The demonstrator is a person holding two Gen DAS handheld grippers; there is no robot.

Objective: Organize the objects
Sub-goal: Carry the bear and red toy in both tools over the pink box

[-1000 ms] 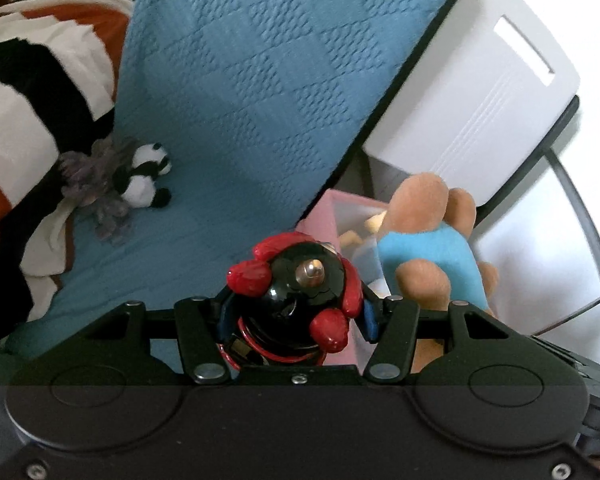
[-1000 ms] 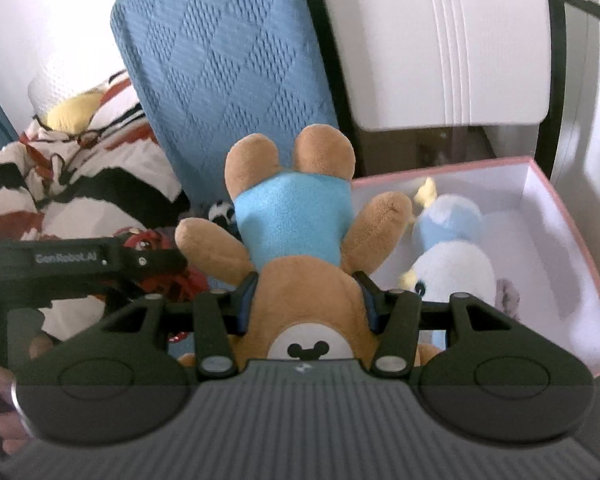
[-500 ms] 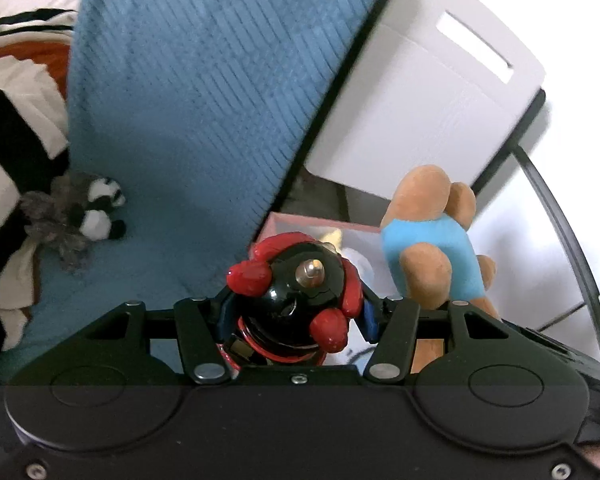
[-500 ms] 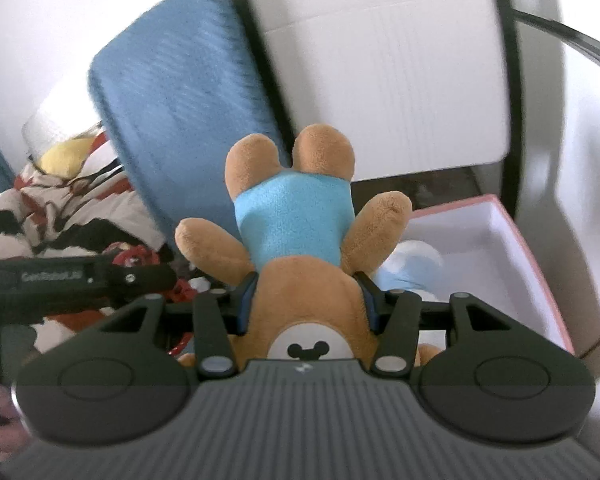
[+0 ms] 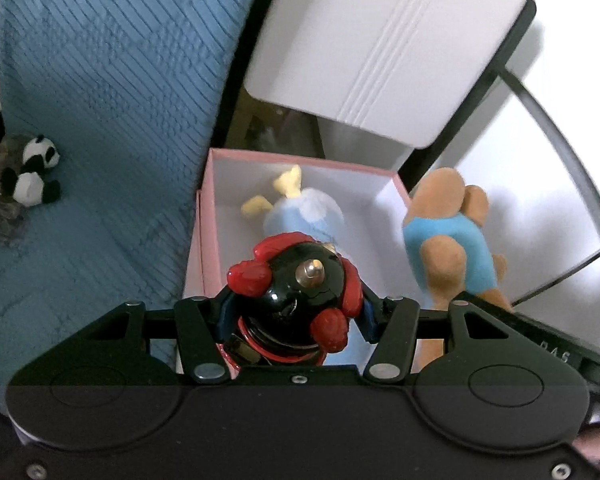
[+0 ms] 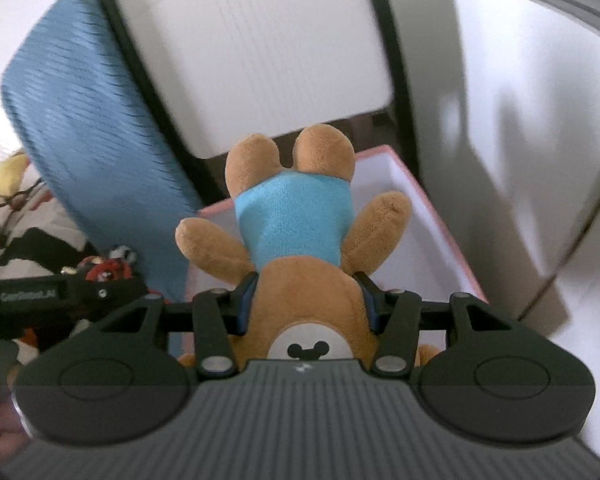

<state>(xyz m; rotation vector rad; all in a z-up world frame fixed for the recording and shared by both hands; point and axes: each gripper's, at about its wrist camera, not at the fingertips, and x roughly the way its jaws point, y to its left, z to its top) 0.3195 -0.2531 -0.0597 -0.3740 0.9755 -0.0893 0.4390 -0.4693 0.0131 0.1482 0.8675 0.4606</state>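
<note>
My left gripper [image 5: 294,312] is shut on a red and black toy figure [image 5: 296,292] and holds it over the near edge of a pink box [image 5: 208,216] with a white inside. A light blue plush [image 5: 304,216] with yellow feet lies in the box. My right gripper [image 6: 306,304] is shut on a brown teddy bear in a blue shirt [image 6: 296,224], held upside down over the same pink box [image 6: 448,236]. The bear also shows in the left wrist view [image 5: 448,248], at the box's right side.
A blue textured bedspread [image 5: 100,80] lies left of the box. A small panda plush [image 5: 32,176] lies on it. A white panel with a slot handle [image 5: 380,48] stands behind the box. A striped blanket [image 6: 16,216] is at far left.
Both grippers have moved toward the pink box with their toys. The box now lies under both toys and the blue plush inside shows fully in the left view.
</note>
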